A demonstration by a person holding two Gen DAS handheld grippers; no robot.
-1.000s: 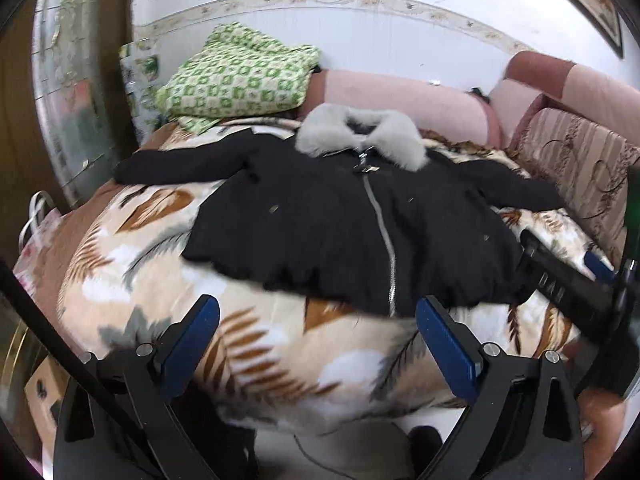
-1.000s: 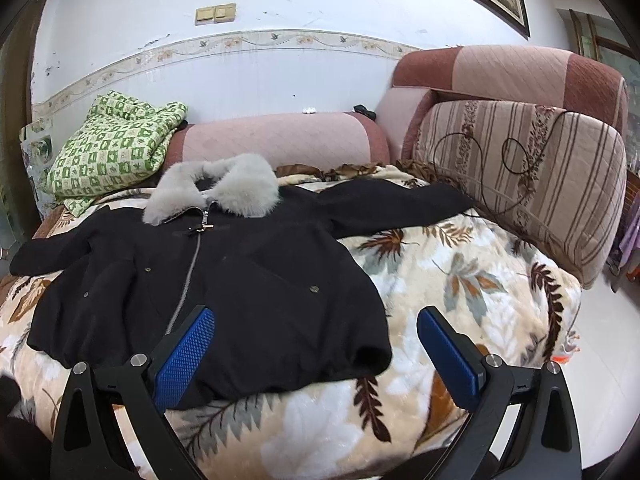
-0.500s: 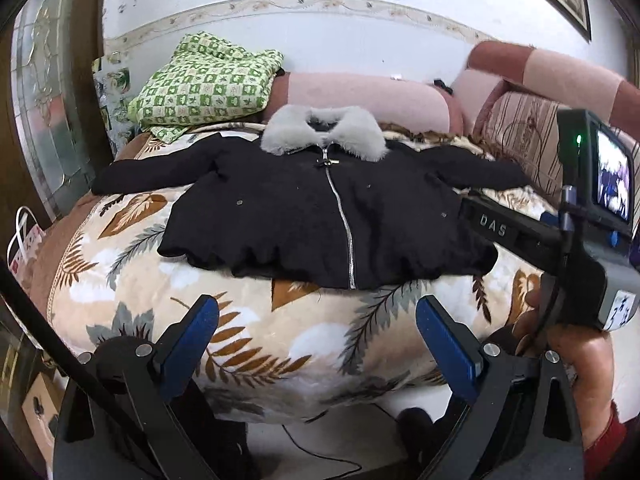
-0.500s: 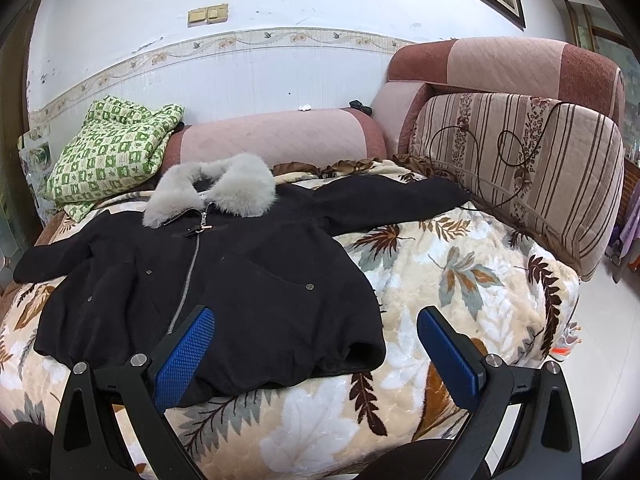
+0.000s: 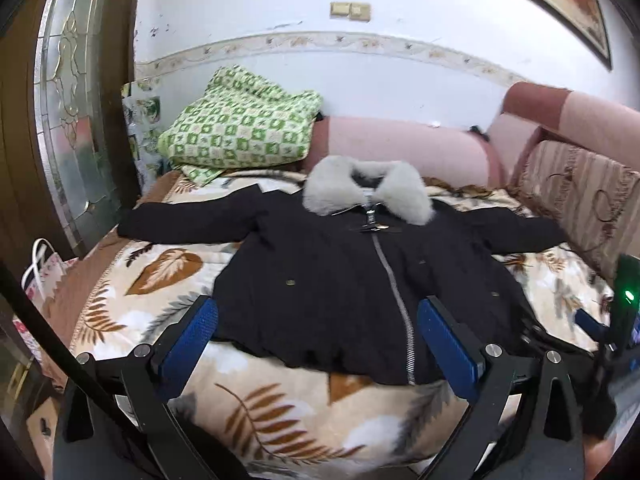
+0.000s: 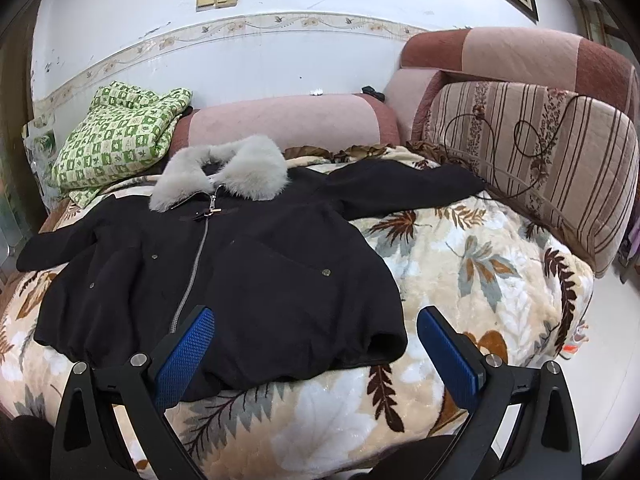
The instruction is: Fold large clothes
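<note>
A black zip-up coat (image 5: pixel 340 280) with a grey fur collar (image 5: pixel 366 192) lies flat, front up, sleeves spread, on a leaf-patterned blanket (image 5: pixel 160 276); it also shows in the right wrist view (image 6: pixel 256 268). My left gripper (image 5: pixel 318 344) is open and empty, hovering over the coat's hem near its left side. My right gripper (image 6: pixel 316 344) is open and empty, hovering over the hem's right corner. The right gripper's body shows at the right edge of the left wrist view (image 5: pixel 616 320).
A folded green checked quilt (image 5: pixel 240 124) lies at the back left. Pink bolsters (image 6: pixel 288 120) and a striped cushion (image 6: pixel 532 152) with a dark cable line the back and right. A glass door (image 5: pixel 72 120) stands on the left. The floor (image 6: pixel 612 340) shows to the right.
The left gripper has moved forward and closer to the coat's hem. The right gripper has edged slightly nearer the coat. Both stay open; the coat has not moved.
</note>
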